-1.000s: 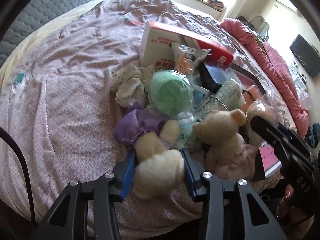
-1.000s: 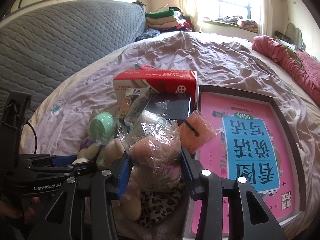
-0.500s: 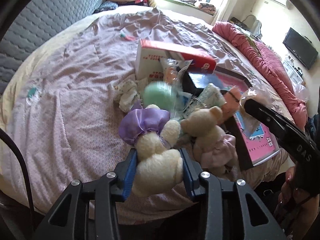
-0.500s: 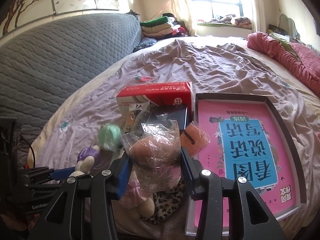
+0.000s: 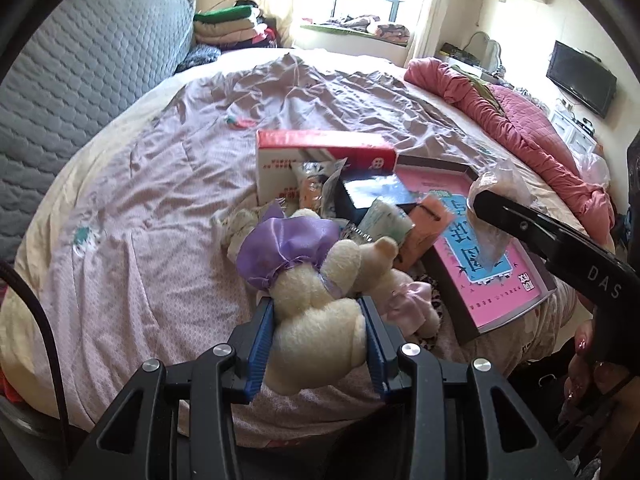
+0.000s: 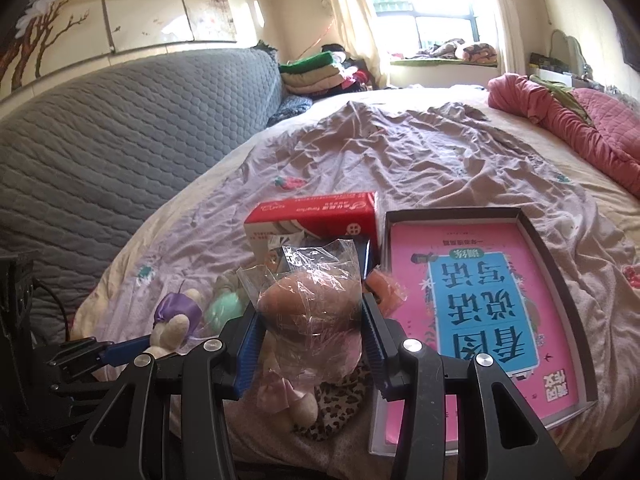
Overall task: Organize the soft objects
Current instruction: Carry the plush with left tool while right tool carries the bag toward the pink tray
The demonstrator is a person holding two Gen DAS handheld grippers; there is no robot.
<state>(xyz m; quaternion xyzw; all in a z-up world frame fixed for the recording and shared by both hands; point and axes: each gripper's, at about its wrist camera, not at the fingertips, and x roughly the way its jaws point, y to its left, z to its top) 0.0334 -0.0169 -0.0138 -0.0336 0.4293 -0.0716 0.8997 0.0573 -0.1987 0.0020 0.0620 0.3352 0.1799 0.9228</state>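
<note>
My left gripper (image 5: pixel 318 344) is shut on a cream plush toy (image 5: pixel 316 324) with a purple bonnet (image 5: pixel 286 250), held up off the bed. The same toy (image 6: pixel 172 328) shows at the lower left of the right wrist view. My right gripper (image 6: pixel 308 340) is shut on a pinkish soft toy in a clear plastic bag (image 6: pixel 310 308), also raised. A second cream bear in a pink dress (image 5: pixel 380 260) lies on the bed below, beside a green ball (image 6: pixel 224 308) and a small patterned cloth (image 5: pixel 240 228).
A red and white box (image 5: pixel 320 152) and a dark tray holding a pink book (image 6: pixel 480 304) lie behind the pile. An orange packet (image 5: pixel 424 236) leans on the tray. A pink quilt (image 5: pixel 520 128) lines the right side, a grey padded headboard (image 6: pixel 120 128) the left.
Both grippers have risen with their toys still gripped. The purple-bonnet plush has come up off the bed, and the pile now looks smaller and farther below.
</note>
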